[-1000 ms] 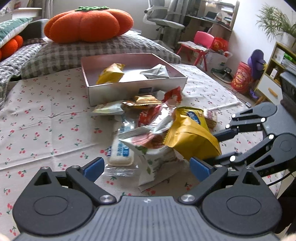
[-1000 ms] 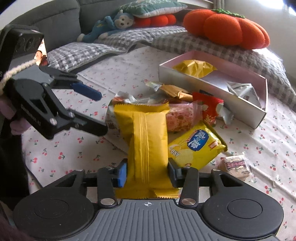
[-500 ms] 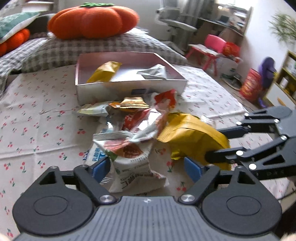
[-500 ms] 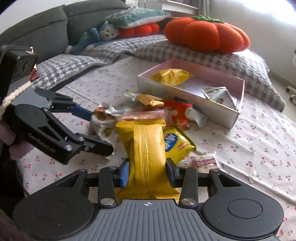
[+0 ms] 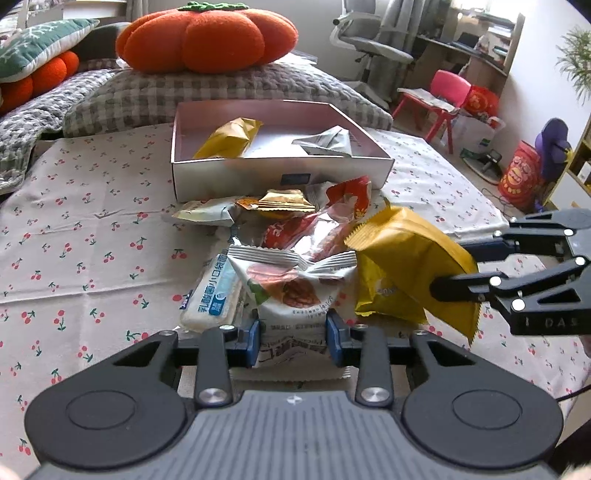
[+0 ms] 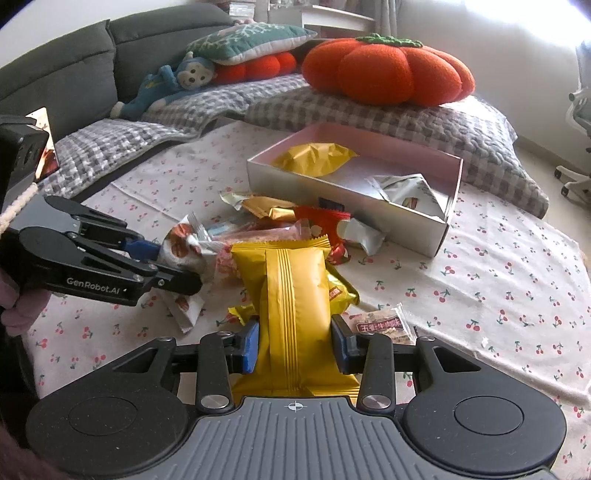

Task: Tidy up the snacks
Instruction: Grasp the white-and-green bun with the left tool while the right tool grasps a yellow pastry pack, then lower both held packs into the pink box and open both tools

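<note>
My left gripper (image 5: 292, 338) is shut on a white snack packet (image 5: 291, 295) at the near edge of the snack pile. It also shows in the right wrist view (image 6: 173, 264), gripping that packet (image 6: 183, 245). My right gripper (image 6: 294, 341) is shut on a yellow snack packet (image 6: 291, 291) and holds it above the cloth; it shows in the left wrist view (image 5: 448, 269) with the packet (image 5: 410, 254). An open white box (image 5: 277, 177) behind the pile holds a yellow packet (image 5: 229, 138) and a silver one (image 5: 327, 142).
Several loose packets lie between the box and my grippers: a blue-white bar (image 5: 216, 291), a red packet (image 5: 314, 229), a gold one (image 5: 280, 201). A small biscuit packet (image 6: 380, 323) lies apart on the cherry-print cloth (image 5: 74, 240). An orange pumpkin cushion (image 5: 207, 35) sits on grey pillows behind.
My left gripper has moved forward and closed on the white packet; it was open before. My right gripper has lifted the yellow packet and drawn back from the pile.
</note>
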`<state>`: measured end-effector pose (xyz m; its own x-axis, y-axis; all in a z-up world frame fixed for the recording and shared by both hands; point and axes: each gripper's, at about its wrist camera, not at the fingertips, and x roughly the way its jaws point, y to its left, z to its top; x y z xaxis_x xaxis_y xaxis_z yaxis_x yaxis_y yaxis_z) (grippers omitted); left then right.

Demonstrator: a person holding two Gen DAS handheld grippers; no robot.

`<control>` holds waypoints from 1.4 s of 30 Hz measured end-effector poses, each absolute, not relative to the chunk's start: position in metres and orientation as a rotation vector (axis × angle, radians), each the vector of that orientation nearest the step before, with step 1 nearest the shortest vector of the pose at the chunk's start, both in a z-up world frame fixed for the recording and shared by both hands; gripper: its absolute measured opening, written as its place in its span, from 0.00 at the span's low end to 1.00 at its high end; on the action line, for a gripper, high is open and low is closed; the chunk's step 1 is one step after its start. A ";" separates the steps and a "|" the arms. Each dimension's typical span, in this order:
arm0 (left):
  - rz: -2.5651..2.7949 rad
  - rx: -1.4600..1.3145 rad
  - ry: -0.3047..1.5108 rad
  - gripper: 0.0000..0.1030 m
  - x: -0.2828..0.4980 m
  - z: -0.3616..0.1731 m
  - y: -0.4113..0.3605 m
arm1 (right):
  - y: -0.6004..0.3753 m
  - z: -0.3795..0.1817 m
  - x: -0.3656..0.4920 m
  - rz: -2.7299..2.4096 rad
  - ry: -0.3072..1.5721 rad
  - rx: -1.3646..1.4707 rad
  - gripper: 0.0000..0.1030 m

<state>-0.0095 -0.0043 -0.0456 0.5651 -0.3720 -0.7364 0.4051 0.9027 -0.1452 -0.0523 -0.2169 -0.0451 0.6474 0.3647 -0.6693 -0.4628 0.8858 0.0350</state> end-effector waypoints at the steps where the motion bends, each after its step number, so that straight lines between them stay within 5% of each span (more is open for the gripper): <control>1: -0.462 0.047 0.857 0.30 -0.010 -0.045 -0.006 | -0.217 -0.045 -0.052 0.470 0.725 -0.142 0.37; 42: -0.403 -0.178 0.830 0.29 0.106 0.008 -0.036 | -0.255 0.011 0.051 0.184 0.652 0.198 0.36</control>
<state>0.1061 -0.0356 0.0081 0.6046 -0.4148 -0.6800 0.2776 0.9099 -0.3082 0.0507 -0.2548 0.0111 0.7800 0.2315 -0.5813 -0.1076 0.9648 0.2398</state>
